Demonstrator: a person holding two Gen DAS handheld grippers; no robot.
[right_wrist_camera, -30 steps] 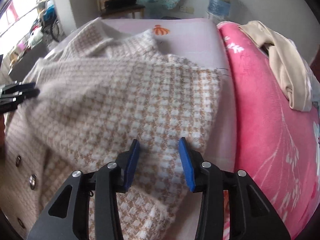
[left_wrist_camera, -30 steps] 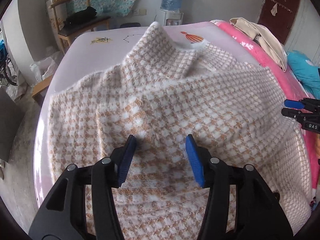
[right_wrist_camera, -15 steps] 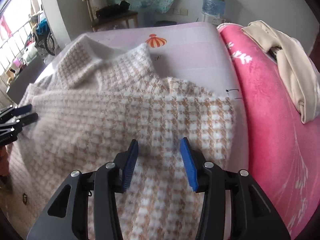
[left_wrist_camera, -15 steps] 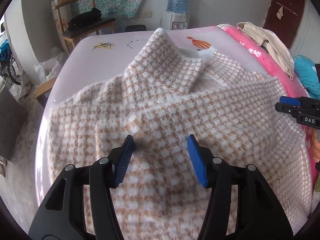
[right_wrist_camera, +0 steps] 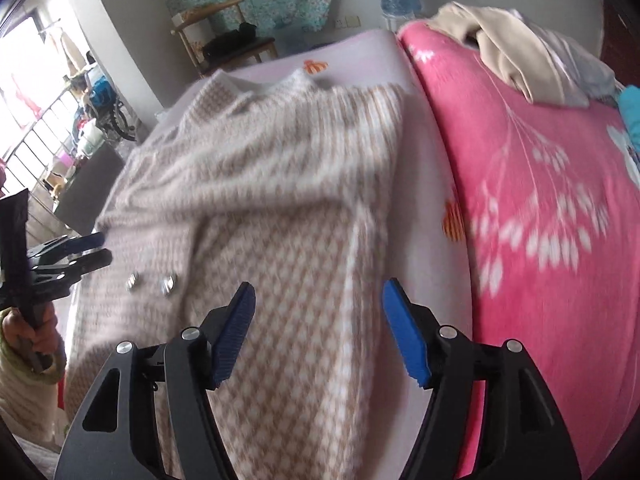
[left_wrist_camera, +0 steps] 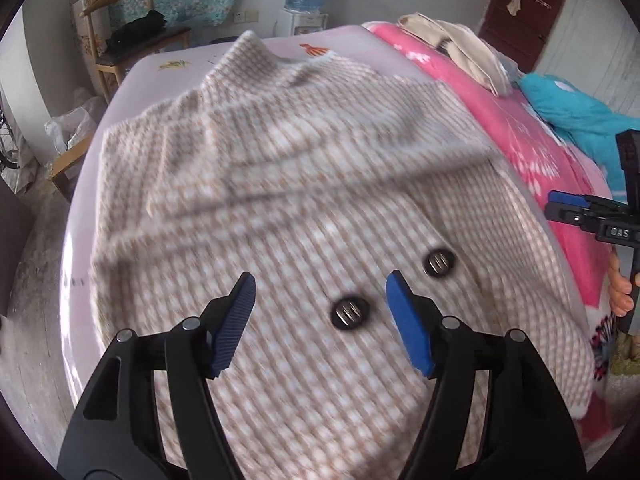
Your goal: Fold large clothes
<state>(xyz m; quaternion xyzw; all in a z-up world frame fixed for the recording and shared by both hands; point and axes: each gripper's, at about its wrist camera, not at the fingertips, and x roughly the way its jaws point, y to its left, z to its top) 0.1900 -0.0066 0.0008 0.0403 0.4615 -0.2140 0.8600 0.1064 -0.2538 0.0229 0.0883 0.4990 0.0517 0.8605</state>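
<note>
While both grippers hang wide-fingered and empty, the left gripper [left_wrist_camera: 320, 320] view alone shows two dark buttons [left_wrist_camera: 350, 313] at 6 o'clock on the checked coat [left_wrist_camera: 304, 168], spread on the bed [left_wrist_camera: 132, 80]. Right gripper [right_wrist_camera: 318, 326] view: bare sheet borders the coat's 3 o'clock edge beside the pink blanket [right_wrist_camera: 540, 200].

Motion blur smears the checked coat [left_wrist_camera: 304, 168], so we cannot read its weave or its two dark buttons [left_wrist_camera: 350, 314]. The coat's near hem is hidden behind the left claw [left_wrist_camera: 320, 316].
</note>
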